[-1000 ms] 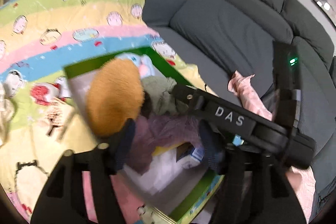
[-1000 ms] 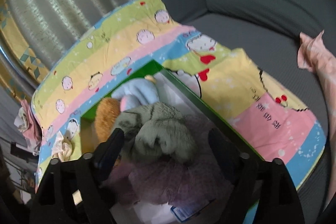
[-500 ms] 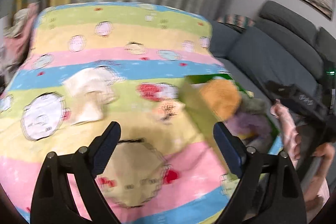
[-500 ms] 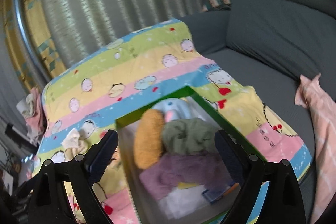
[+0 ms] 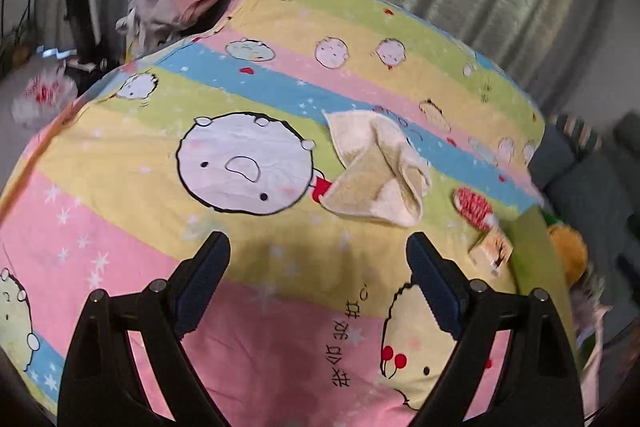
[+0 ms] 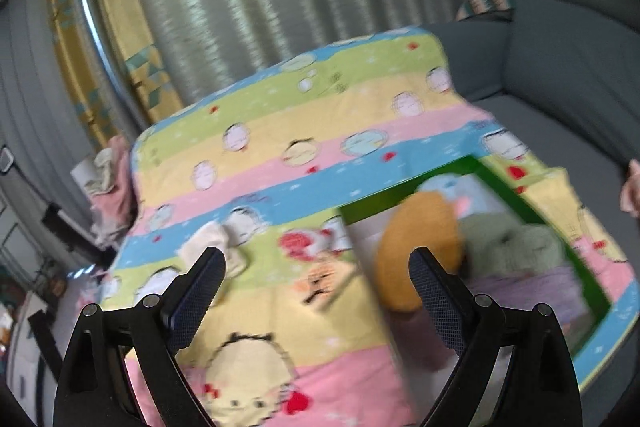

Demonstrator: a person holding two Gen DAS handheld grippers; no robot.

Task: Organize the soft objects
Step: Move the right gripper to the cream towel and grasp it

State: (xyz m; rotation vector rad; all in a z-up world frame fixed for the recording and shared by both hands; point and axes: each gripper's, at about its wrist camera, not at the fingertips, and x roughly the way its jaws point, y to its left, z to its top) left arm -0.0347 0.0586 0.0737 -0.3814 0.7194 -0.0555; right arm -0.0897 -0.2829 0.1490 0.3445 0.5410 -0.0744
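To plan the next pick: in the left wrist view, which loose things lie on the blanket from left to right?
Cream towel → red-and-white patterned item → small box → orange plush at the right edge.

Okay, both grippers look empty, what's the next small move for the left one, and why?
Probably ease the left gripper forward and down onto the cream cloth. Its jaws stand open and empty, and the cloth lies loose on the striped blanket just ahead, outside the green-rimmed box holding the other soft things.

left claw (image 5: 318, 259) gaping, right claw (image 6: 316, 275) gaping
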